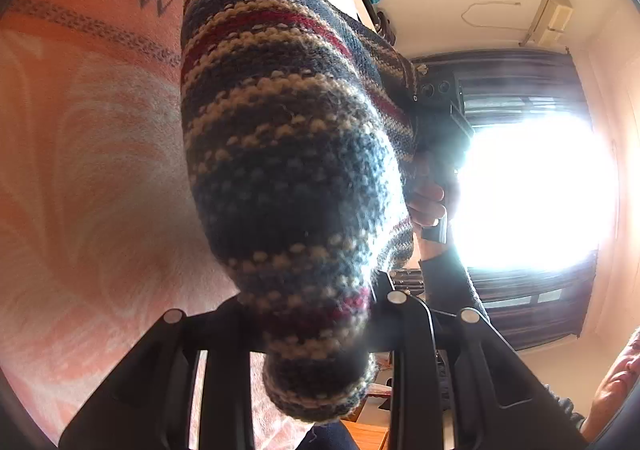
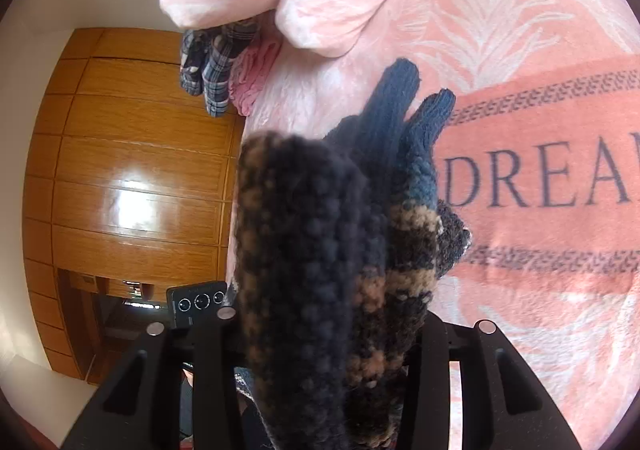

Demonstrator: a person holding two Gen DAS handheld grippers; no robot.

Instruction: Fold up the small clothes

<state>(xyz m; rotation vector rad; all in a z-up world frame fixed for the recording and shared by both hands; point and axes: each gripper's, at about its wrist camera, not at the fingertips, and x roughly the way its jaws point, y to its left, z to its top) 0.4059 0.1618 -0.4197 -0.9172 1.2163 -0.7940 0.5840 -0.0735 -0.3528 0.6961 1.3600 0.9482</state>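
Striped knit sweater (image 1: 288, 170) in navy, tan, red, bunched, clamped in both grippers' jaws, pink blanket (image 2: 520, 50) behind

A pink blanket (image 2: 520, 50) lettered "DREA"; wooden wardrobe (image 2: 132, 170) at left; bright curtained window (image 1: 532, 190); air conditioner (image 1: 550, 16).

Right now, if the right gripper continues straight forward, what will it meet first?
Probably the pink blanket. The right gripper is shut on the striped knit garment, with blanket behind it; the depth is unclear.

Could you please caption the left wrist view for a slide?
Left gripper clamps a striped knit sweater above the pink blanket.
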